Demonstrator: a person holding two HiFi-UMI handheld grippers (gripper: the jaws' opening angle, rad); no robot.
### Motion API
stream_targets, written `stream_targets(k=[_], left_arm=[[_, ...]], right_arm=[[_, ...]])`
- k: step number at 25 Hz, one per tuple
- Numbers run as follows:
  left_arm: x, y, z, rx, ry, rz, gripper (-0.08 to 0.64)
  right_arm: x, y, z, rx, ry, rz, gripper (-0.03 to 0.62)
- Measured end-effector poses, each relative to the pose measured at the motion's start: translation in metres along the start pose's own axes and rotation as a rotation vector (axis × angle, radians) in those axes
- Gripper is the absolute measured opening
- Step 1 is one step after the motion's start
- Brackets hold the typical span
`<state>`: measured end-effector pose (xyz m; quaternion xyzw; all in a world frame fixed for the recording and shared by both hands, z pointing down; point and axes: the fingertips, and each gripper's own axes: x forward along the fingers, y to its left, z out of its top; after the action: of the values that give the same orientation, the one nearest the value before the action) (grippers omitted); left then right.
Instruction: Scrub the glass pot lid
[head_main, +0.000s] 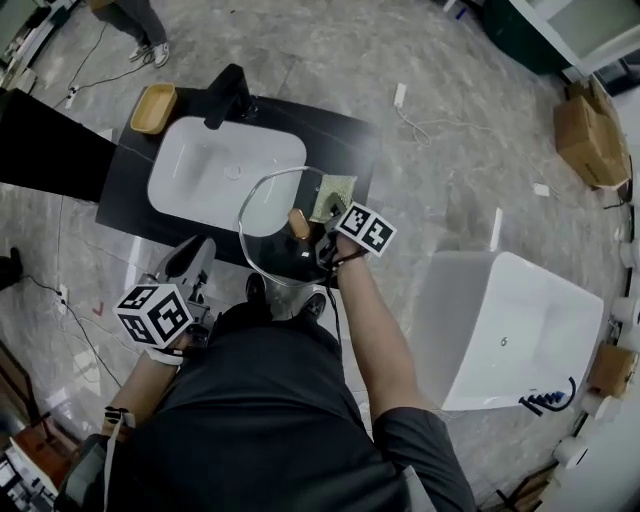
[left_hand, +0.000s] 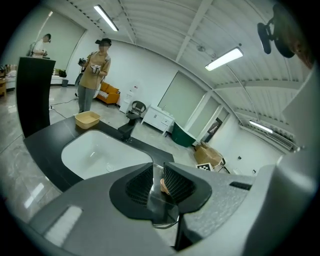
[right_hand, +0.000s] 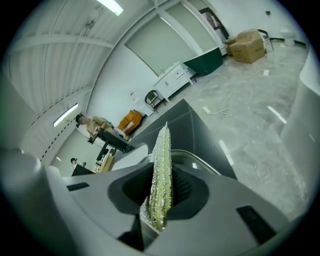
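The glass pot lid (head_main: 268, 238), with a steel rim and a wooden knob (head_main: 298, 222), is held edge-on over the front of the black counter (head_main: 330, 130). My left gripper (head_main: 208, 246) is shut on its left rim. In the left gripper view the glass lid (left_hand: 156, 202) stands between the jaws of the left gripper (left_hand: 157, 184), and the knob (left_hand: 164, 186) shows behind it. My right gripper (head_main: 335, 215) is shut on a green and silver scouring pad (head_main: 333, 196), which rests by the lid's far right side. In the right gripper view that scouring pad (right_hand: 161, 170) sticks up from the right gripper (right_hand: 160, 196), with the lid rim (right_hand: 202, 161) behind.
A white sink (head_main: 215, 165) with a black faucet (head_main: 228, 95) is set in the counter, and a tan tray (head_main: 154, 108) lies at its far left. A white tub (head_main: 510, 330) stands on the floor to the right, cardboard boxes (head_main: 590, 135) beyond. A person (left_hand: 92, 75) stands behind the counter.
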<state>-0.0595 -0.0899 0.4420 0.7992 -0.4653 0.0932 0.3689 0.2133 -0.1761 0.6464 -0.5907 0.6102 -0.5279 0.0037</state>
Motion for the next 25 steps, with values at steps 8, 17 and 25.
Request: stream_targets(k=[8, 17, 25], left_arm=[[0.023, -0.045, -0.01, 0.072, 0.059, -0.11, 0.071], [0.04, -0.088, -0.024, 0.122, 0.107, -0.214, 0.071], [0.011, -0.059, -0.017, 0.045, 0.043, -0.142, 0.071]], right_arm=[[-0.06, -0.061, -0.013, 0.114, -0.095, -0.091, 0.064], [-0.124, -0.096, -0.012, 0.065, -0.153, -0.191, 0.064], [-0.096, -0.007, -0.009, -0.093, -0.123, 0.115, 0.064]])
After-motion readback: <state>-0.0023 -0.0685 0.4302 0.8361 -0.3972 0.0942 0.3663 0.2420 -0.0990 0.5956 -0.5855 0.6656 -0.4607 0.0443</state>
